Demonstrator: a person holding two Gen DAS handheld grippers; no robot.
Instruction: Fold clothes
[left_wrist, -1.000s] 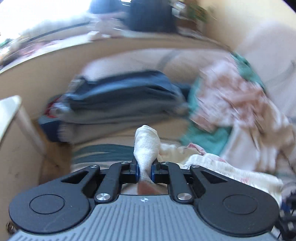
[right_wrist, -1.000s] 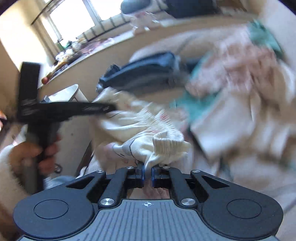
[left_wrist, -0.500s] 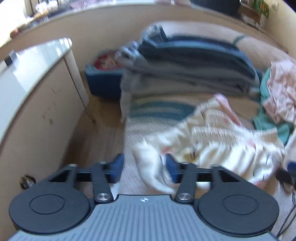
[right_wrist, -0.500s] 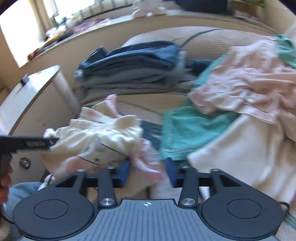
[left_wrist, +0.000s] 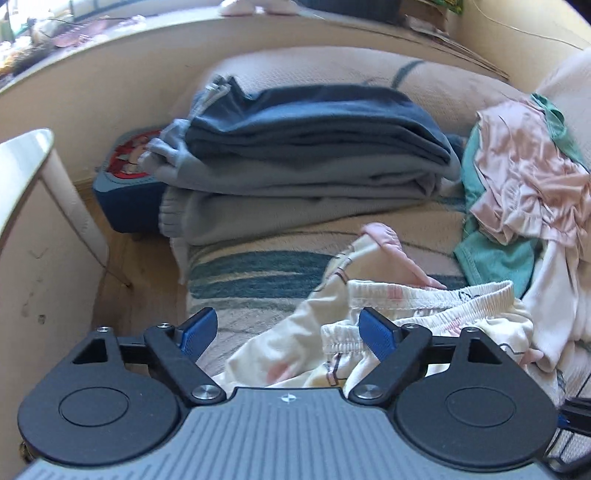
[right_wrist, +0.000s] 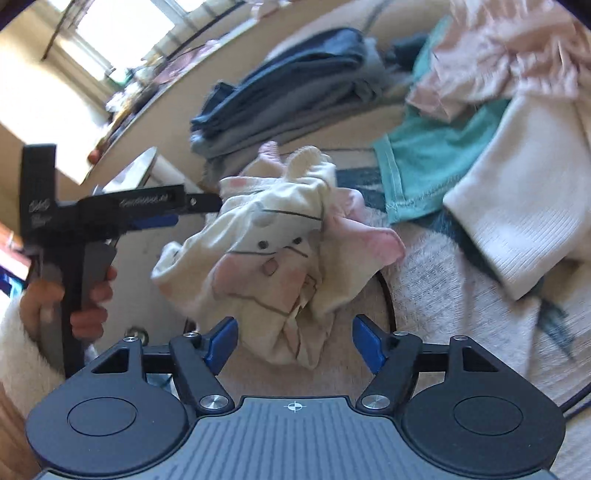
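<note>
Both my grippers gape over the cream printed garment (right_wrist: 273, 258), which lies crumpled on the striped bed cover (left_wrist: 255, 273), gripped by neither.

From the left gripper (left_wrist: 288, 332) I see its blue pads spread wide, the garment's elastic waistband beside the right-hand pad, and the folded stack of blue and grey clothes (left_wrist: 306, 155) behind; the unfolded pile of pink and teal clothes (left_wrist: 524, 184) sits to the right. Only the right gripper (right_wrist: 293, 341), also released, shows me the garment's cartoon face and my left hand (right_wrist: 74, 302) around the other gripper's handle.
</note>
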